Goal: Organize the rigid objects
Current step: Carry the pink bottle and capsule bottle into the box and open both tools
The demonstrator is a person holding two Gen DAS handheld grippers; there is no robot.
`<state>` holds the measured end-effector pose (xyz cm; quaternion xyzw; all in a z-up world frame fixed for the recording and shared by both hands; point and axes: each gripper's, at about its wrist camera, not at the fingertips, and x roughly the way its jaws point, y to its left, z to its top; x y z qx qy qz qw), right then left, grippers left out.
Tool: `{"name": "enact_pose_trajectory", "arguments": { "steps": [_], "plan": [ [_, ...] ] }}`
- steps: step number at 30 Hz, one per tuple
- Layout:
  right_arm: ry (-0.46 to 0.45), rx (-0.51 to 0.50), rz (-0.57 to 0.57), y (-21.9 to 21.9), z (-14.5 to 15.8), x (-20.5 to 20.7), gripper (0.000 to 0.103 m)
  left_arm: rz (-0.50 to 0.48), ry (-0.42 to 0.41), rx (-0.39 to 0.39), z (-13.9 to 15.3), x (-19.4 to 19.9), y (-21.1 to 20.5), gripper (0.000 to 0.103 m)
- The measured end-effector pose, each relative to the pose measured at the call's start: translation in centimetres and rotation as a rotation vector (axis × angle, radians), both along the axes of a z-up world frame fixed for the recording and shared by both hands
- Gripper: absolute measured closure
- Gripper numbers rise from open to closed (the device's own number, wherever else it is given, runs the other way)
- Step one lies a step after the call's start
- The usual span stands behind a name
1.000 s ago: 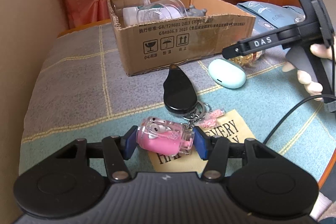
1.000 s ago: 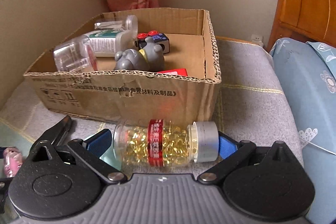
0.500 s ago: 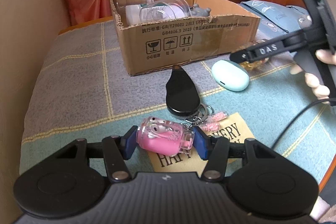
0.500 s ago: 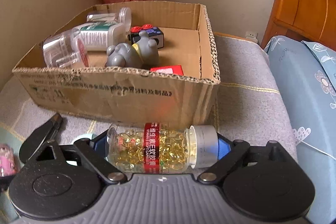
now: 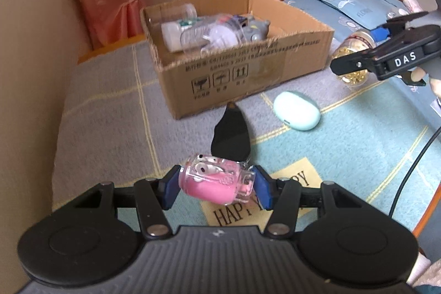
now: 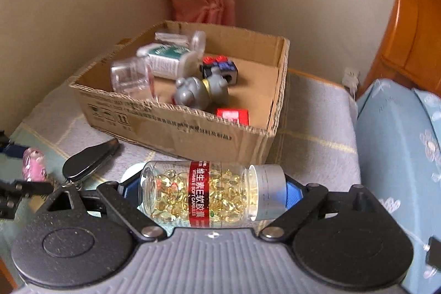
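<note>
The left gripper [image 5: 216, 185] has its blue pads [image 5: 171, 188] clamped on the two ends of one pink earbud case [image 5: 216, 183], a clear shell with a white earbud showing on top, held up off the bedspread [image 5: 110, 106]; the right gripper [image 6: 205, 193] squeezes one capsule bottle [image 6: 212, 194] lengthwise, base against the left pad and grey cap against the right, in the air just before the near wall of the cardboard box [image 6: 193, 126]; its red band reads "VITAMIN E SOFT CAPSULES" beside Chinese characters; from the left wrist view the right gripper's arm bears "DAS"; the box front carries three handling symbols and a line of Chinese print too blurred to read; a yellow patch [image 5: 300, 181] under the left gripper shows "HAPPY"; one black key fob [image 5: 231, 134] and one mint oval case [image 5: 296, 110] lie on the bedspread, both near the box; inside the box sit one grey toy figure [image 6: 201, 92], one red packet [image 6: 233, 116], one dark cube [image 6: 220, 68] and several clear or white containers
</note>
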<state>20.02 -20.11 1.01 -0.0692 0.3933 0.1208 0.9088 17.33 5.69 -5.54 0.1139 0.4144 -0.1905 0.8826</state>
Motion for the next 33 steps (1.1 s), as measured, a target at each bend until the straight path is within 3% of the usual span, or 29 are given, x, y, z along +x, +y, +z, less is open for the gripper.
{"name": "enact_pose_trajectory", "arguments": {
  "steps": [16,33],
  "plan": [
    [-0.059,0.007,0.083,-0.7,4.2,2.2,0.007,-0.064,-0.071,0.047,6.0,1.7,0.0,0.049],
    [-0.024,-0.005,0.061,-0.3,5.3,13.1,0.007,-0.090,-0.153,0.065,10.7,8.1,-1.0,0.049]
  ]
}}
